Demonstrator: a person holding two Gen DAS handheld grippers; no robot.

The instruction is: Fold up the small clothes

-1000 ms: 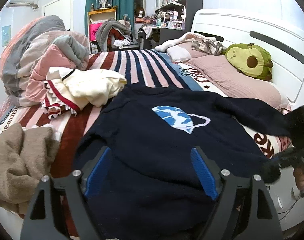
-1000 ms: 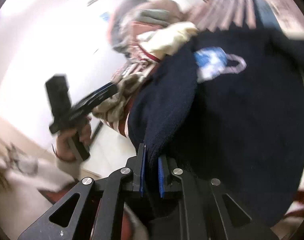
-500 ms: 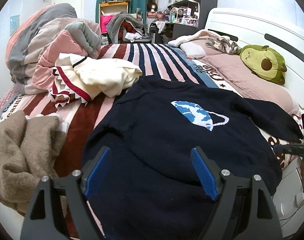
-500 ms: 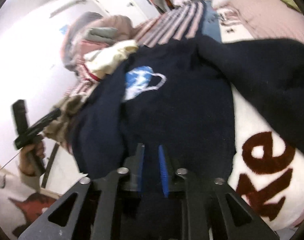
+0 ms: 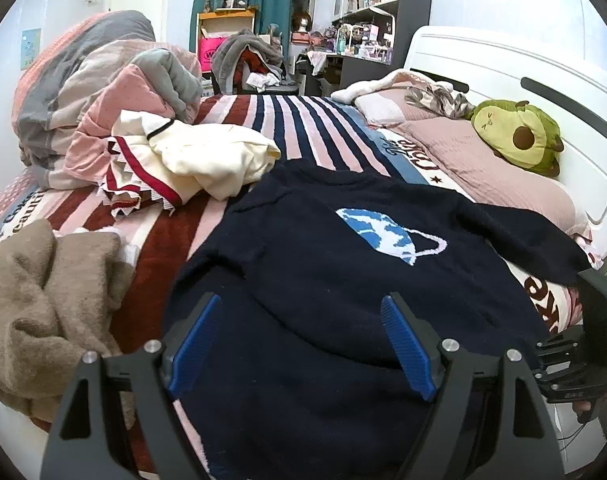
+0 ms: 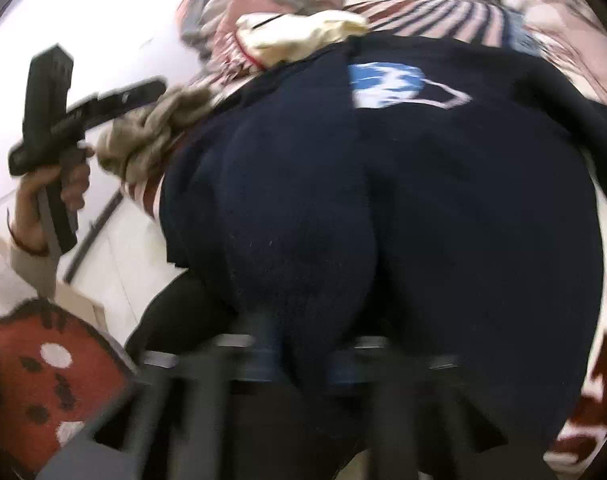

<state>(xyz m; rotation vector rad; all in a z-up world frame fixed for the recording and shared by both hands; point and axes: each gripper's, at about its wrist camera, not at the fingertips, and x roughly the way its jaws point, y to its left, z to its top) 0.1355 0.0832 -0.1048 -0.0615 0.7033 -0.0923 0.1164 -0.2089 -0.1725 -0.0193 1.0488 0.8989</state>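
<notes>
Navy knitted sweater with a blue planet motif lies spread, unfolded, on the striped bed; right gripper fingers clamp its hem, left gripper fingers apart, empty.

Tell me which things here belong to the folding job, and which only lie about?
Job: navy sweater; right gripper shut on its hem; left gripper open above it.
Lying about: cream garment; brown garment; avocado toy; pillow.
</notes>
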